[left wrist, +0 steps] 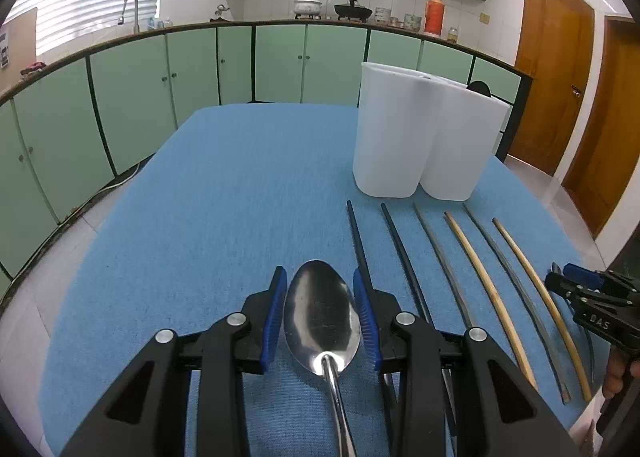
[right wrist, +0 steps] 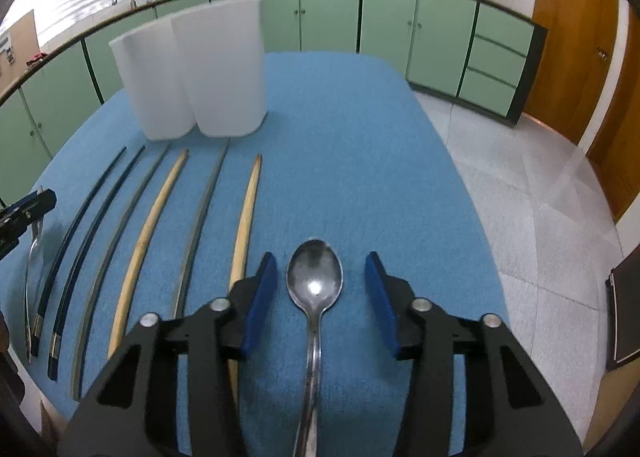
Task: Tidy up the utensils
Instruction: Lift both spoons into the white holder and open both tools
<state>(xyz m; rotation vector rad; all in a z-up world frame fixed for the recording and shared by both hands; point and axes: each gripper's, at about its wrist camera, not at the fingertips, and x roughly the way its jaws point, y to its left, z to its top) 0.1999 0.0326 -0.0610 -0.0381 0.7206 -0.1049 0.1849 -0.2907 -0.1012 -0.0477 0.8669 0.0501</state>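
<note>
Closest in, the left gripper [left wrist: 321,313] has its ribbed blue pads tight against the sides of a big spoon [left wrist: 322,317], bowl up and handle running back under the jaws. Looks like it's clamped across the widest part so the smooth, shiny steel can't slip out. The bowl is a broad oval, a bit scuffed.

Over on the right side, the right gripper [right wrist: 320,297] sits over a small spoon [right wrist: 316,277] with gaps on both sides. The pads aren't touching it, so nothing's held yet. I'd guess it's lined up to pinch. That spoon lies flat on the blue cloth [right wrist: 360,137], rounder bowl, thin curvy handle, duller metal.

Between the two spoons there's a row of six chopsticks [right wrist: 160,217] laid side by side, well spaced, probably so each is easy to grab. Two are glossy black with metal caps, two dark grey, two pale wood.

Past the tips stands the holder [left wrist: 424,133], a matte white plastic thing with two rounded tubs joined together. It's upright, and I can't see inside. I'd bet that's where everything goes.

The cloth looks fuzzy, felt-like, which should stop stuff sliding.
</note>
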